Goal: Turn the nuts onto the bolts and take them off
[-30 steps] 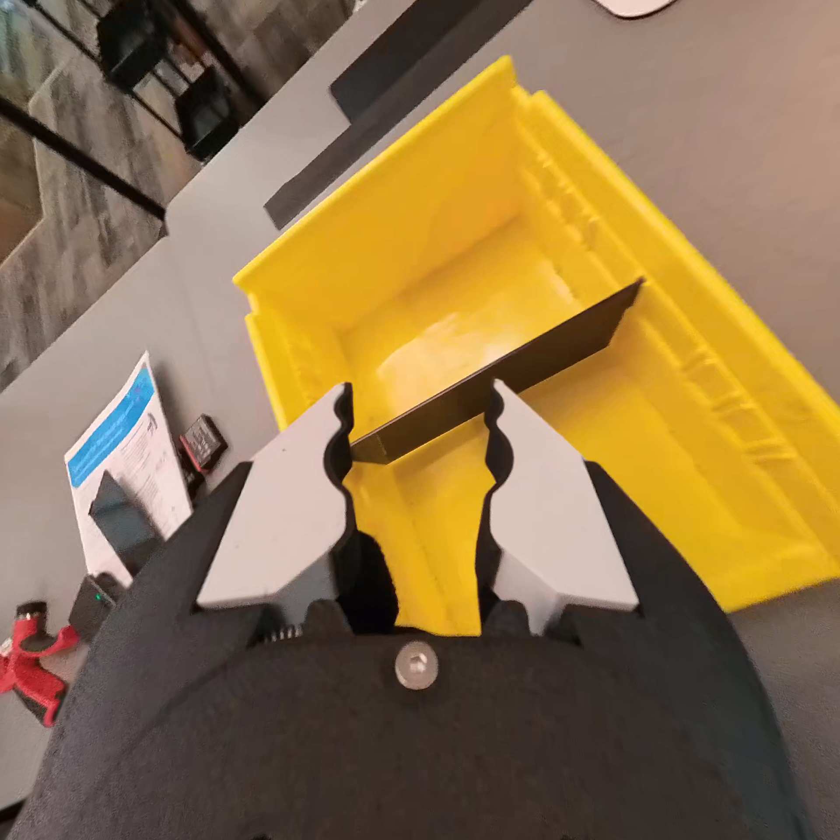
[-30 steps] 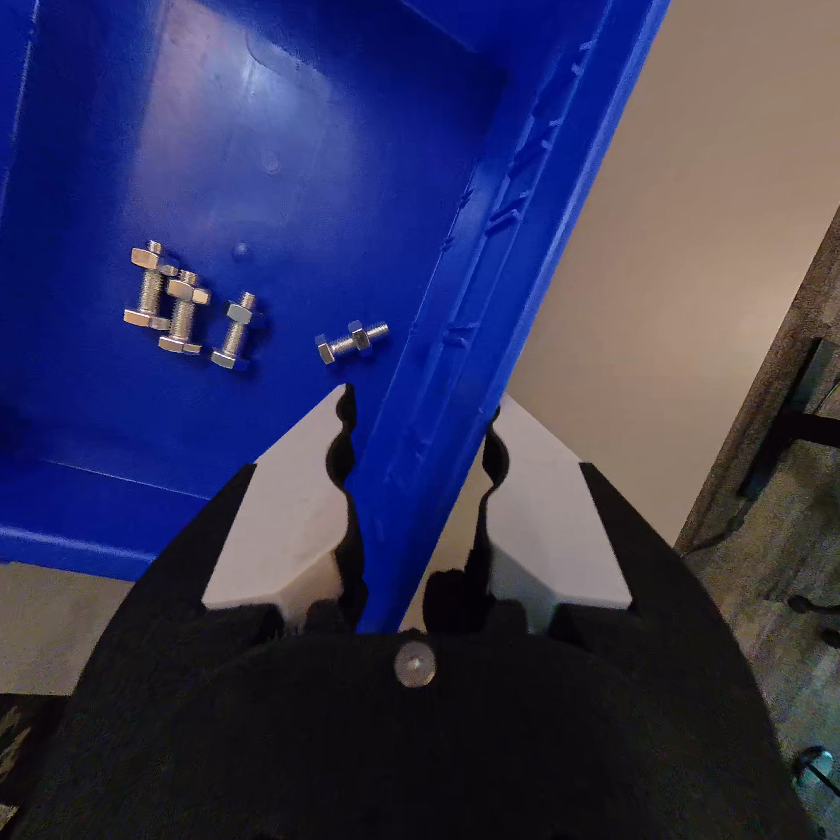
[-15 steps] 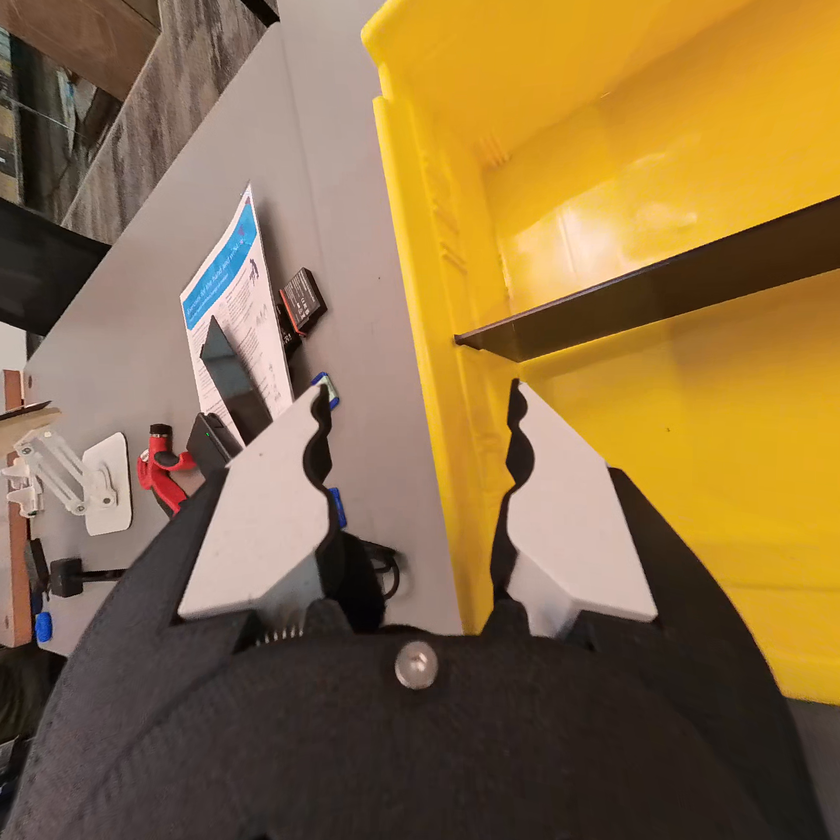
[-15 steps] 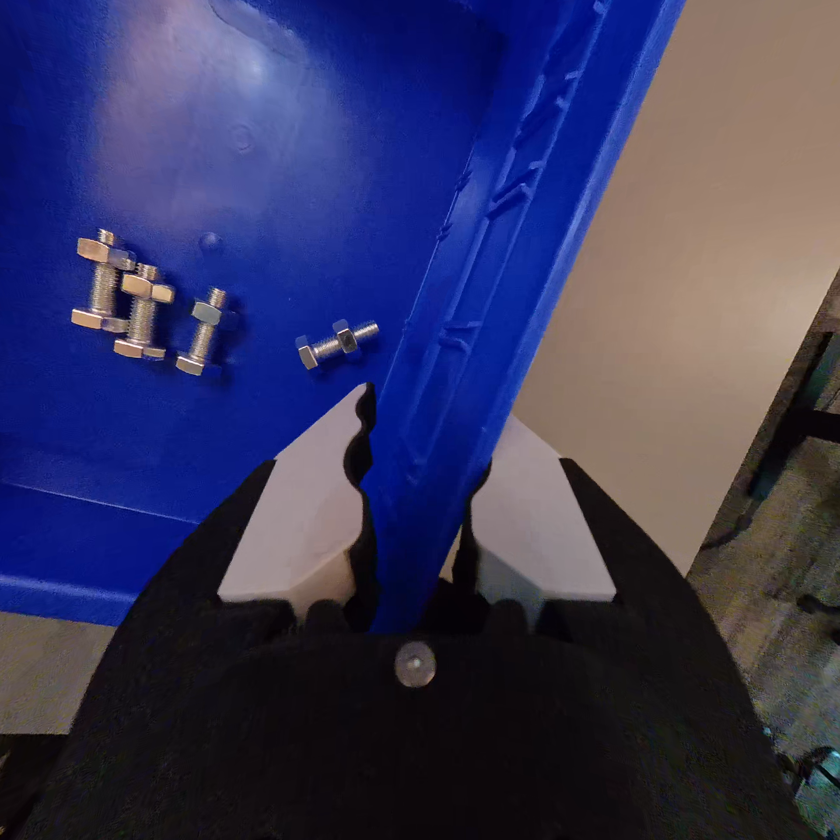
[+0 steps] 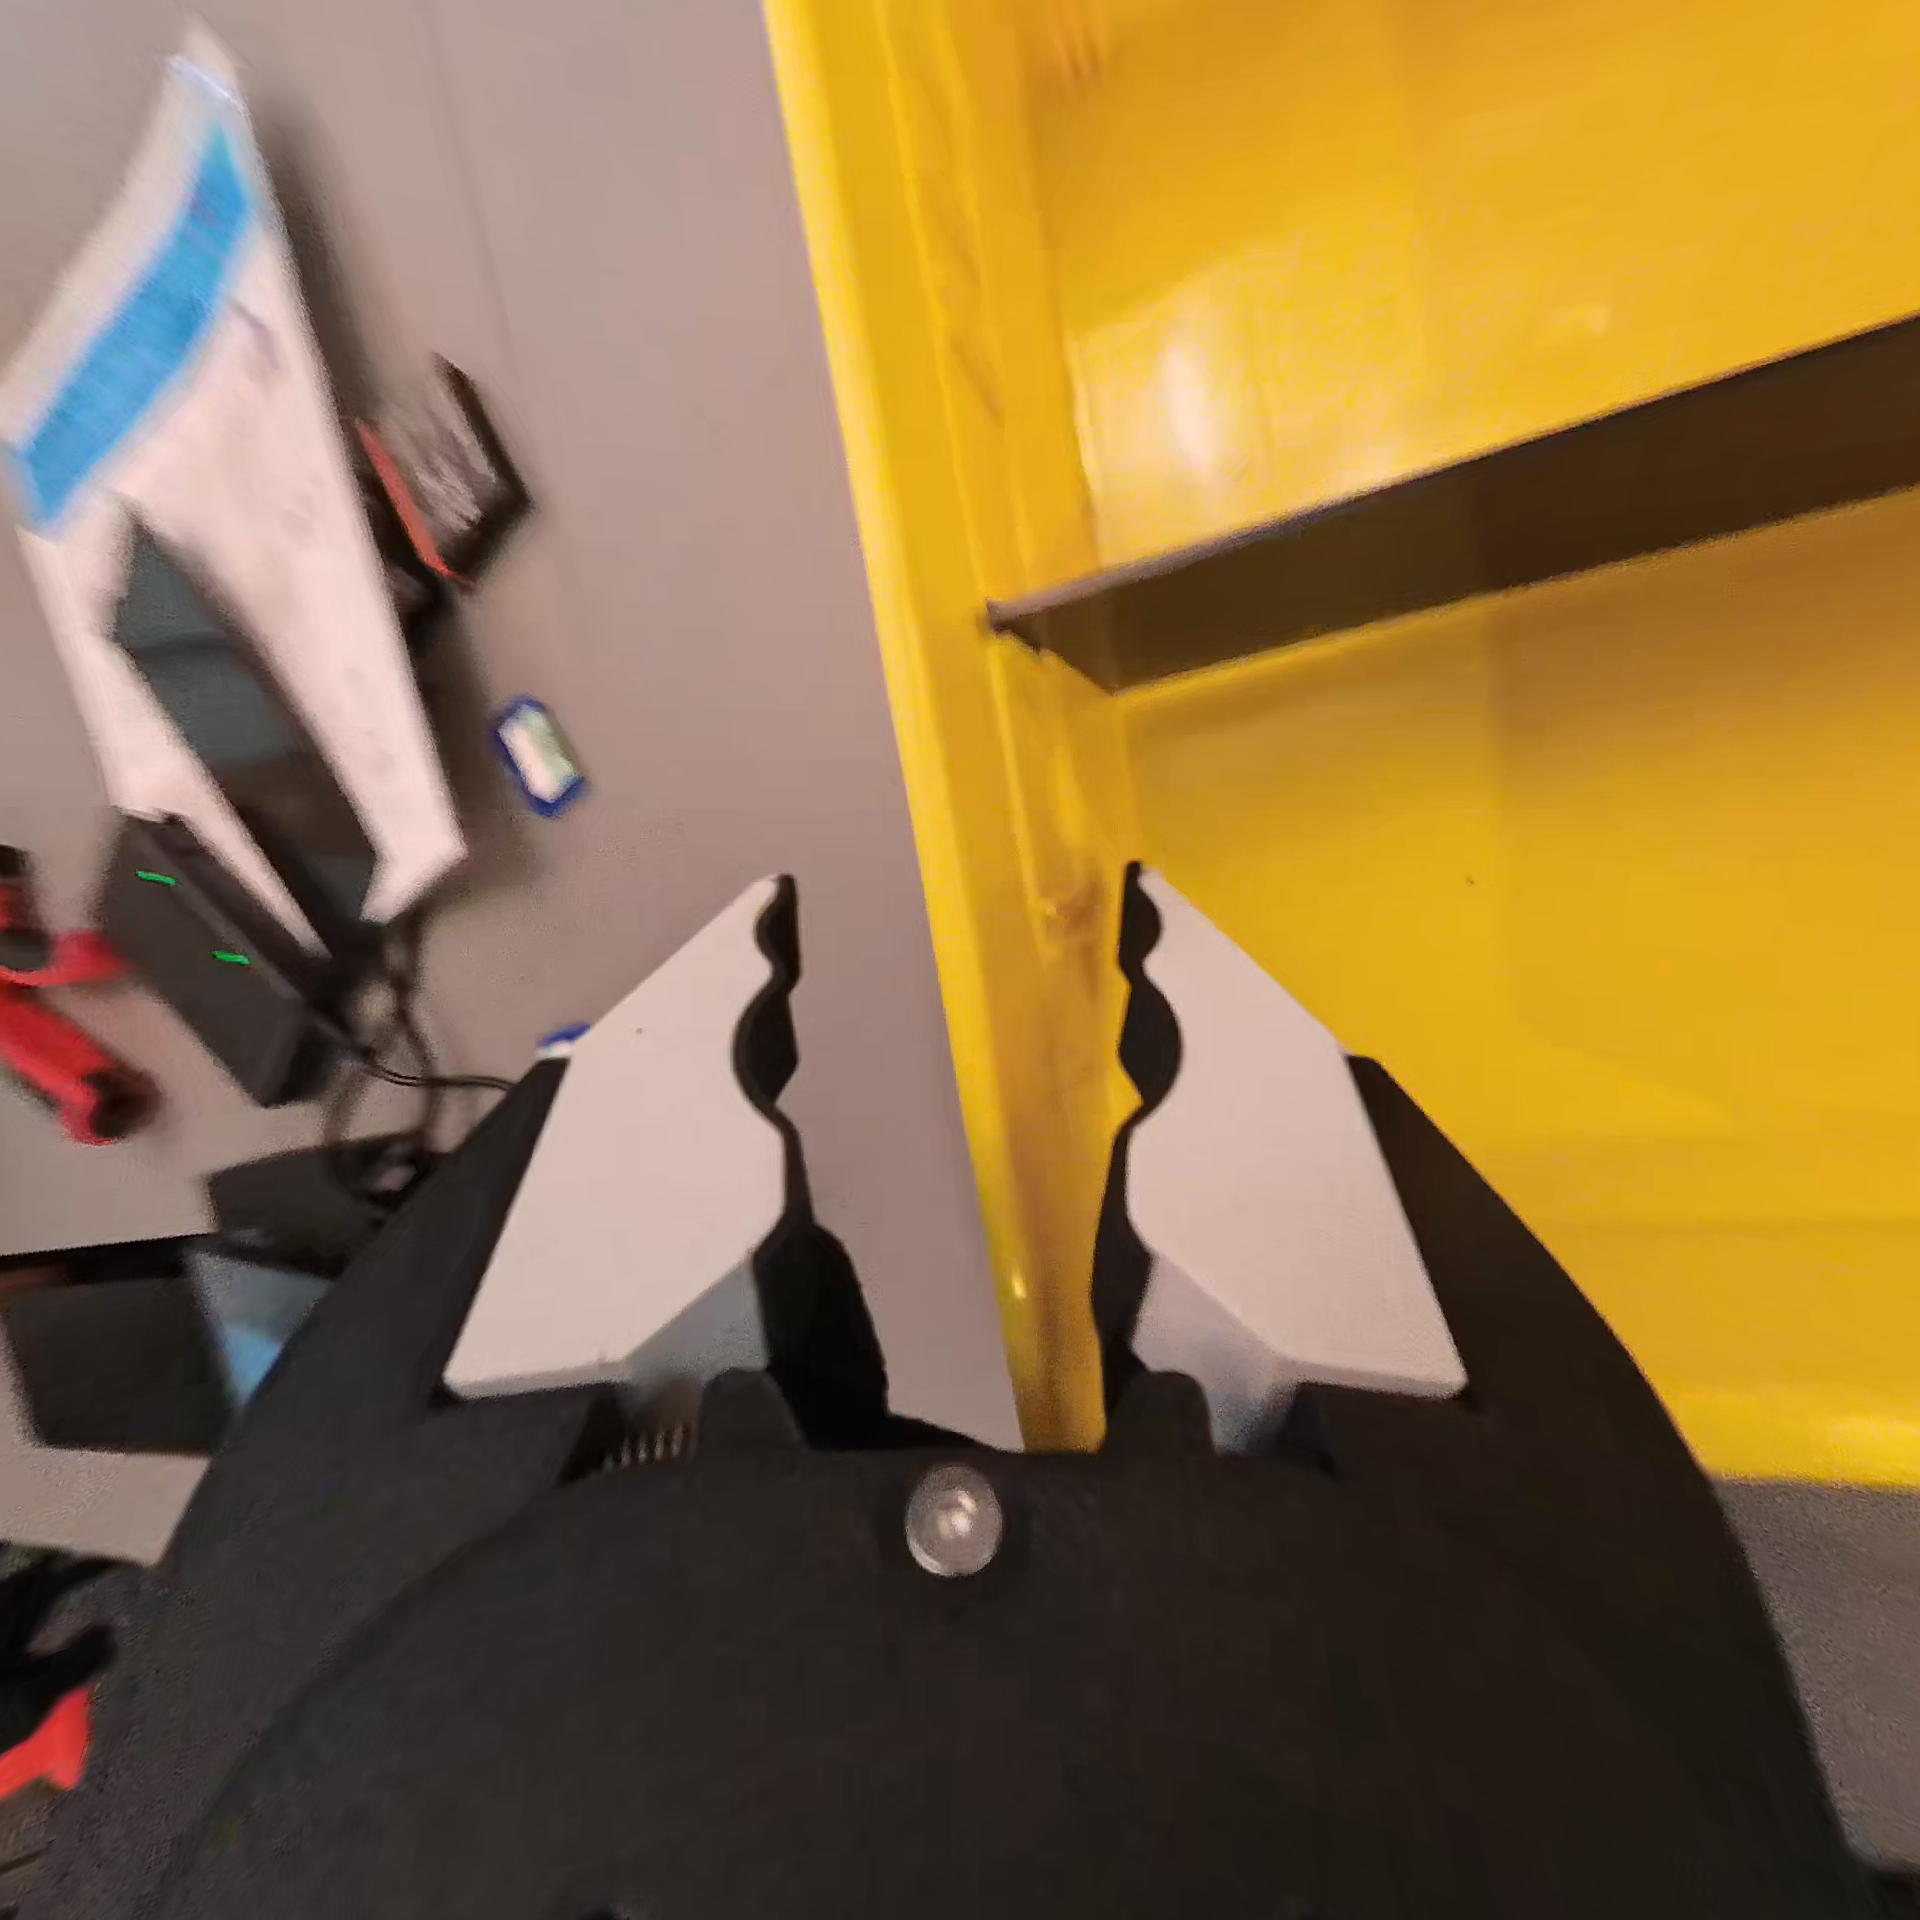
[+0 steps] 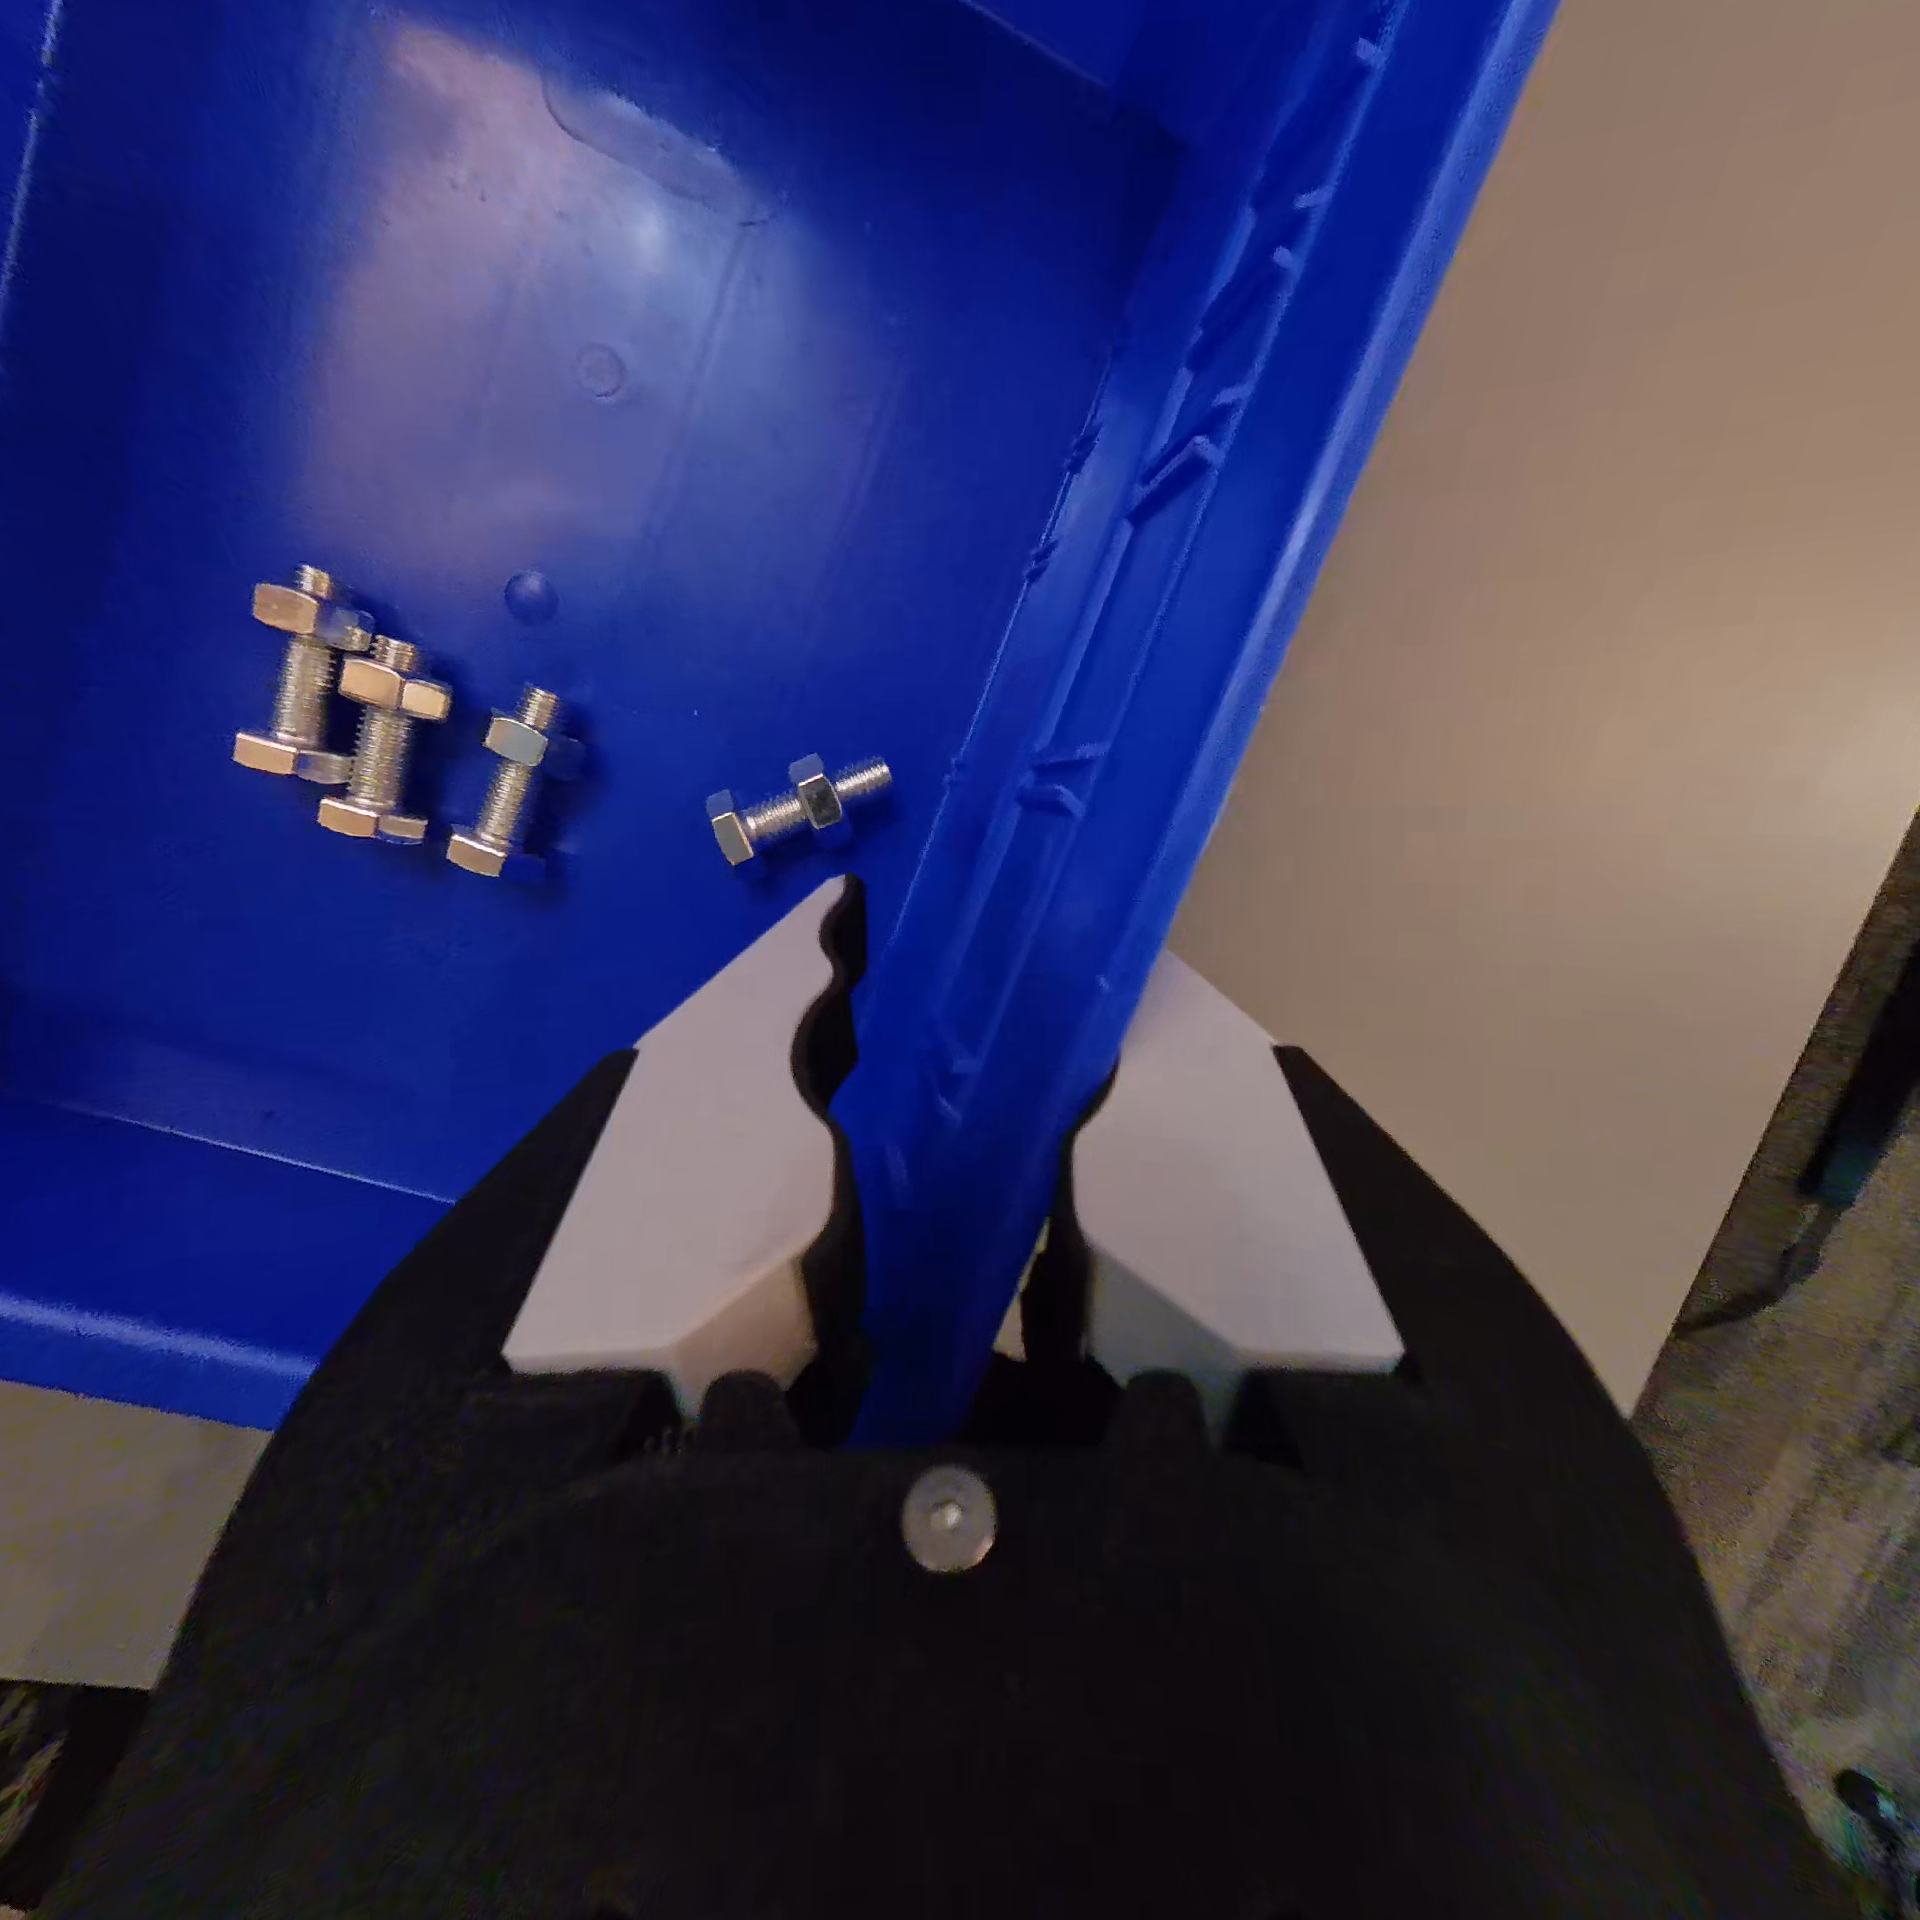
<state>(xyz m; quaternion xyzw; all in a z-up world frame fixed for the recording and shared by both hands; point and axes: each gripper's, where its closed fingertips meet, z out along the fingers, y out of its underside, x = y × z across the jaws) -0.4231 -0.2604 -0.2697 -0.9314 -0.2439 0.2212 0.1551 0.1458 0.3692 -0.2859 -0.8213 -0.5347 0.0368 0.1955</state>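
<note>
Right claw (image 6: 977, 1049) pinches the blue bin (image 6: 1143, 831) wall; left claw (image 5: 956, 1060), spread, straddles the yellow bin (image 5: 966, 727) wall. Four nutted bolts (image 6: 499, 727) lie untouched at centre-left; unscrewing likely remains.

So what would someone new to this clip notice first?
Probably the blue bin: the right gripper has its jaws clamped on the bin's side wall, and four bolts with nuts on them lie on its floor. After that, the yellow bin with its black divider, the left gripper straddling its wall with jaws open.
</note>
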